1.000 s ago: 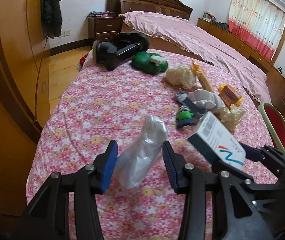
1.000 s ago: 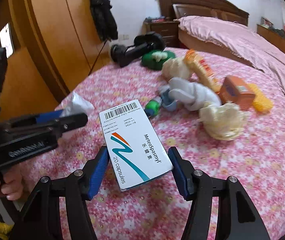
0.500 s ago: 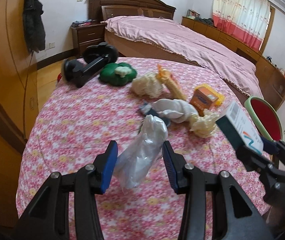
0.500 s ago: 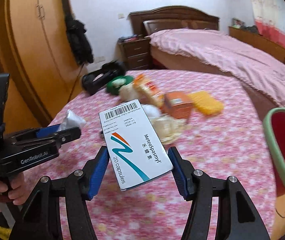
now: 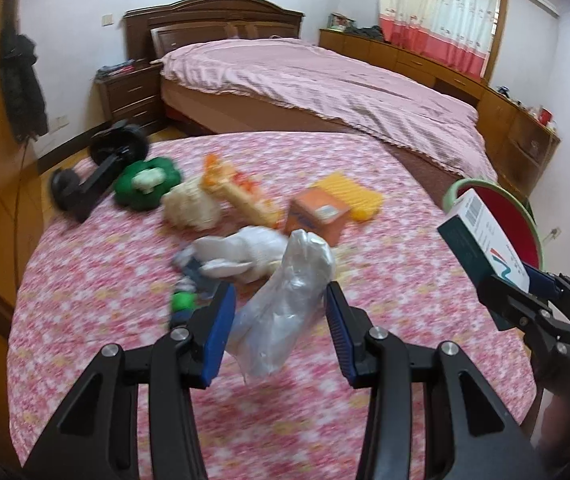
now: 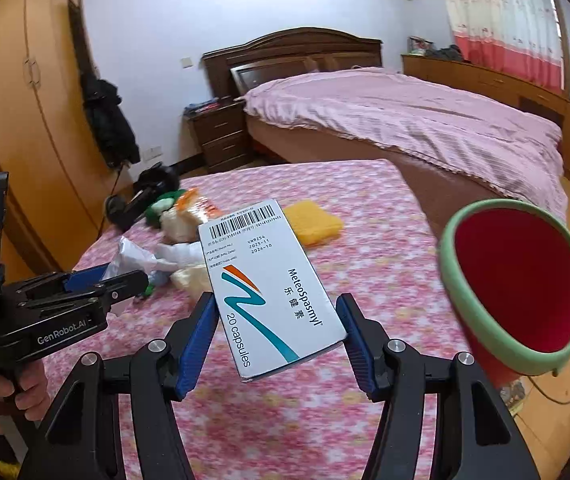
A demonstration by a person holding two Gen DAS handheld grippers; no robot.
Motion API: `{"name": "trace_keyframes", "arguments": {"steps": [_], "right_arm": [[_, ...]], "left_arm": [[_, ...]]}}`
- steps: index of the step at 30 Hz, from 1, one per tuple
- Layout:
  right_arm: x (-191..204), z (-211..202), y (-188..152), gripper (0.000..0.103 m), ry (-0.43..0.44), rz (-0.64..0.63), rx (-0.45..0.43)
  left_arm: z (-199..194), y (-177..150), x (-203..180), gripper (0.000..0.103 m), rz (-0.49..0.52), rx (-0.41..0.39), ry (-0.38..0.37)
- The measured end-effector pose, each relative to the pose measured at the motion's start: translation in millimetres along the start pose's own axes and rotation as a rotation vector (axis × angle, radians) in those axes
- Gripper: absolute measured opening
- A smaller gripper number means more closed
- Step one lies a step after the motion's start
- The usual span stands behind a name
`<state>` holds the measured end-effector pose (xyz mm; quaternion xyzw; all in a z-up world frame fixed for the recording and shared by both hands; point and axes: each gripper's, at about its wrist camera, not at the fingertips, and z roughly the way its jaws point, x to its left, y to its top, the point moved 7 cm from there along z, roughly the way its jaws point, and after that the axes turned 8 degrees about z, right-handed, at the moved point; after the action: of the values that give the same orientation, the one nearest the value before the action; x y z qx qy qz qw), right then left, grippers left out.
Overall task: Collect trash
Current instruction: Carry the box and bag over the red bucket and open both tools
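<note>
At the far left of the table (image 5: pixel 85 280) lie a black tool (image 5: pixel 97 168) and a green toy (image 5: pixel 145 186), probably not trash and left alone. Next comes the loose heap still to collect: a cream wad (image 5: pixel 191 210), a snack wrapper (image 5: pixel 241 196), an orange box (image 5: pixel 319 216), a yellow sponge (image 5: pixel 355 196) and white cloth (image 5: pixel 245 252); motion blur makes smaller bits hard to name. The left tongs (image 5: pixel 279 320) are clenched on a crumpled plastic bag (image 5: pixel 285 300), lifted clear of the table, seemingly for carrying to the bin. The right tongs (image 6: pixel 279 338) grip a pill box (image 6: pixel 273 284) by its long sides, held tilted and just beside the bin (image 6: pixel 449 264). That red bin with a green rim stands off the table's right edge, mouth tipped toward the tongs; the inside that shows looks empty.
</note>
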<state>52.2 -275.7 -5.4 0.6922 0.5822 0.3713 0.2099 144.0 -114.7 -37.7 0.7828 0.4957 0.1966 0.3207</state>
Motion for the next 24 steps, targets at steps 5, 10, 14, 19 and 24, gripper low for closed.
{"name": "trace_keyframes", "arguments": {"steps": [5,10,14,19,24], "right_arm": [[-33,-8,6,0.062,-0.038,0.048,-0.020],[-67,-18,10,0.062,-0.084,0.098,-0.041],[-99,-23,12,0.062,-0.124,0.145,-0.047],[-131,-29,14,0.062,-0.171,0.193,-0.052],[-166,-35,15,0.062,-0.228,0.240,-0.063]], "left_arm": [[9,15,-34,0.046,0.050,-0.008,-0.039],[22,28,-70,0.046,0.099,-0.004,-0.086],[32,39,-97,0.046,0.128,-0.004,-0.114],[44,55,-135,0.046,0.173,-0.015,-0.173],[57,67,-173,0.046,0.229,-0.027,-0.228]]}}
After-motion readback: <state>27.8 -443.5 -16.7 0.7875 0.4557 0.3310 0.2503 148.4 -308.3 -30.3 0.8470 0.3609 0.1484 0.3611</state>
